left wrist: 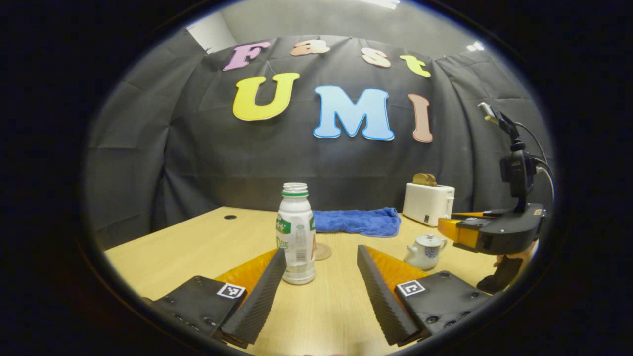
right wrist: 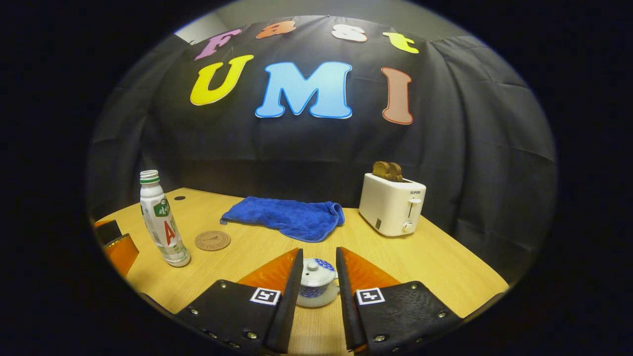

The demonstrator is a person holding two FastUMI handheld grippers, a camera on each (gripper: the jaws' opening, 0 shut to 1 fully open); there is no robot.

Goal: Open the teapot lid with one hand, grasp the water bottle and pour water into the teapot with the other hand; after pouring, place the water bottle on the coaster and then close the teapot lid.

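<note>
left gripper (left wrist: 321, 269) spread beside water bottle (left wrist: 295, 235), right gripper (right wrist: 319, 277) straddling teapot (right wrist: 316, 289)

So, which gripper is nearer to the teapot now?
Right. The right gripper has its open fingers on either side of the teapot. The left gripper is over by the water bottle.

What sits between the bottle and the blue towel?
A round wooden coaster lies on the table between the white plastic bottle and the blue cloth towel, seen in the right gripper view.
</note>
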